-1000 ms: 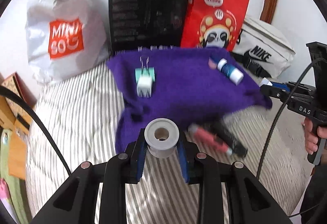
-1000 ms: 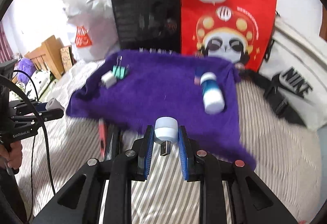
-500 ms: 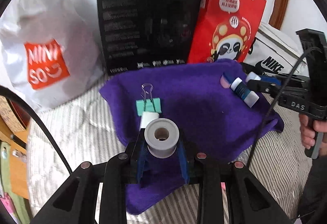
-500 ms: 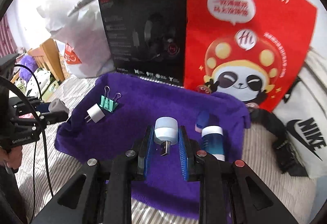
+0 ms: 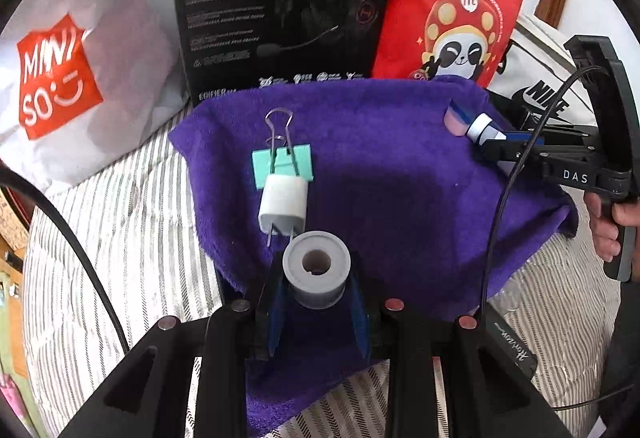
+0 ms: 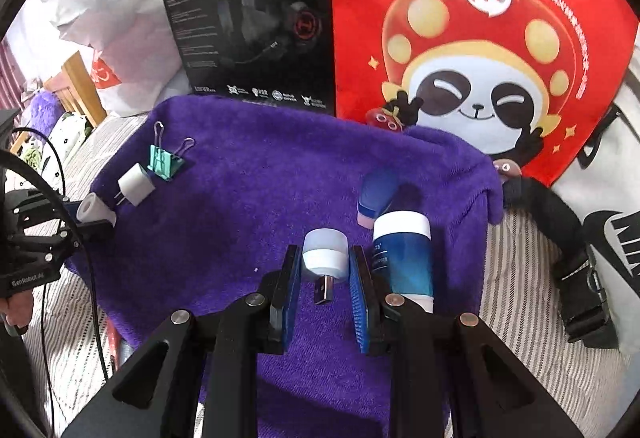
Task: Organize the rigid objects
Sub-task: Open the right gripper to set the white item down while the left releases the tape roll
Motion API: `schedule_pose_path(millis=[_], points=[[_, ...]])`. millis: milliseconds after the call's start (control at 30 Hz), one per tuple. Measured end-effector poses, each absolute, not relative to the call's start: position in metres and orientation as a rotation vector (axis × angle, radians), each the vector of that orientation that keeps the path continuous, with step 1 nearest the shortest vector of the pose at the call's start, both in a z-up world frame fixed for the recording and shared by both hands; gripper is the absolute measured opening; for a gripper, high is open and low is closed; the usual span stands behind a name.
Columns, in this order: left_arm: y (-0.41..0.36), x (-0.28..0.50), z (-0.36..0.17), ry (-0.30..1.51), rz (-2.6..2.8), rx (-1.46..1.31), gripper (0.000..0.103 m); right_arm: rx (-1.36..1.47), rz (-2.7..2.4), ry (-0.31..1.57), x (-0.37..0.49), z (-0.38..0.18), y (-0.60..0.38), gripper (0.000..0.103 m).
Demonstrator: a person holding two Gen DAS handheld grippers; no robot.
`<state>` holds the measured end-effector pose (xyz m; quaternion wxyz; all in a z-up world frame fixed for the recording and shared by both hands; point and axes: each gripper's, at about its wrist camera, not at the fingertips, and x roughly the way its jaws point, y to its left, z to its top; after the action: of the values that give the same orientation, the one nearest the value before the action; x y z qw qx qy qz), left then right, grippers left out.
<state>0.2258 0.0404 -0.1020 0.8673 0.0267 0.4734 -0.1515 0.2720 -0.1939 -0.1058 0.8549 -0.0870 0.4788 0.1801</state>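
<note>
Both grippers are loaded over the purple towel (image 5: 400, 178), which is spread on the striped bed (image 5: 120, 238). The left gripper (image 5: 316, 302) has its fingers clamped on a grey spool (image 5: 317, 270), gripping the round sides with the hollow end facing the camera. It hangs just short of the white plug adapter (image 5: 283, 209), whose prongs point back toward the spool, and the green binder clip (image 5: 282, 168) lies touching the adapter's far end.

Across the towel, the right gripper (image 6: 325, 278) has its fingers pinched on a small USB light (image 6: 325, 254), holding the pale body at its two sides with the metal plug hanging free below. Right beside it lies a blue bottle (image 6: 404, 258) with a white collar, and a smaller blue tube (image 6: 376, 194) with a pink end lies just behind that.

How will these handle? Both held pieces look light and stiff, probably hard plastic. The spool is smooth and round, so it could roll once set down on its side; standing it on a flat end looks safer. The light is best held by the body as now, never by the plug. The soft towel should cushion a gentle drop and damp any rolling. Both pieces look close to being placed.
</note>
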Motion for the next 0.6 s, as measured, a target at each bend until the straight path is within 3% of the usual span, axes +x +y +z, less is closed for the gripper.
schedule_pose_path(millis=[600], points=[[0.038, 0.223, -0.108, 0.987, -0.303, 0.08, 0.027, -0.209, 0.304, 0.965, 0.276, -0.131, -0.182, 0.023]])
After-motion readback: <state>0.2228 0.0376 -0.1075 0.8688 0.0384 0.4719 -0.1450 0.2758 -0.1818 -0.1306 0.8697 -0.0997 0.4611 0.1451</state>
